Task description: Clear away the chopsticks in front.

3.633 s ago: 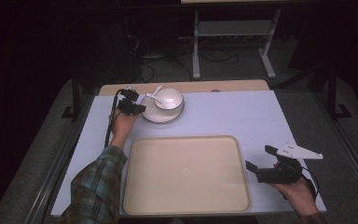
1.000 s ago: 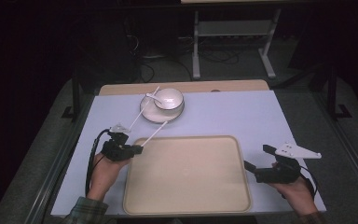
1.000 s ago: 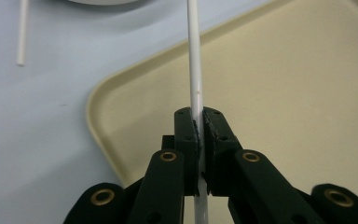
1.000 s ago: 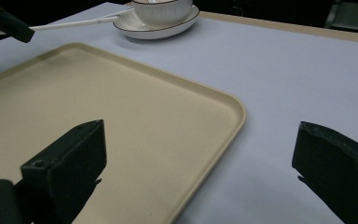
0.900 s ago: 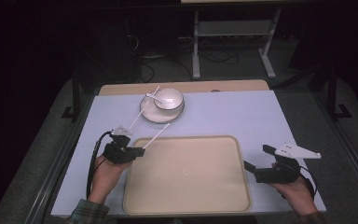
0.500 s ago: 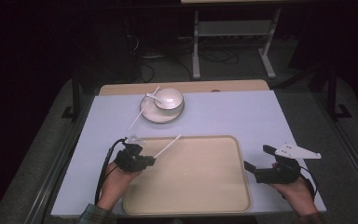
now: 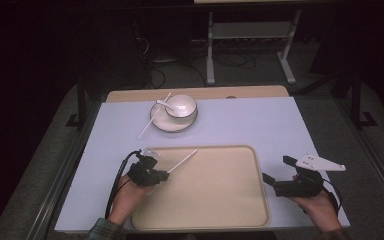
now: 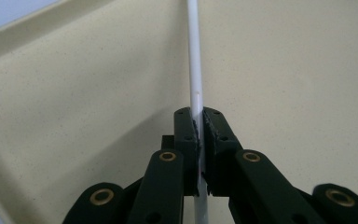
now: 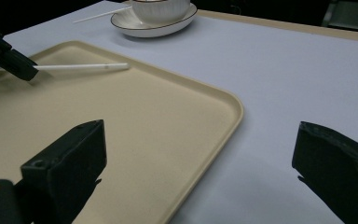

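The left gripper [image 7: 164,175] has carried a white chopstick [image 7: 182,161], clamped, from the bowl [image 7: 181,106] down over the tray [image 7: 220,200]'s left edge, stick slanting upper right; the right gripper [image 7: 269,180] gapes wide.

you have a white bowl [image 7: 181,105] sitting in a saucer [image 7: 174,123] at the far side of the surface [image 7: 260,125], well apart from the near edge. a white spoon [image 7: 164,106] rests in the bowl, its handle leaning over the rim to your left. a second white stick [image 7: 153,116] lies against the saucer's left side, one end on the surface and the other pointing away from you. a tan strip [image 7: 240,92] runs along the far edge of the surface. beyond it you can see a dark floor with loose cables [image 7: 230,60] and a pale metal stand [image 7: 250,35].
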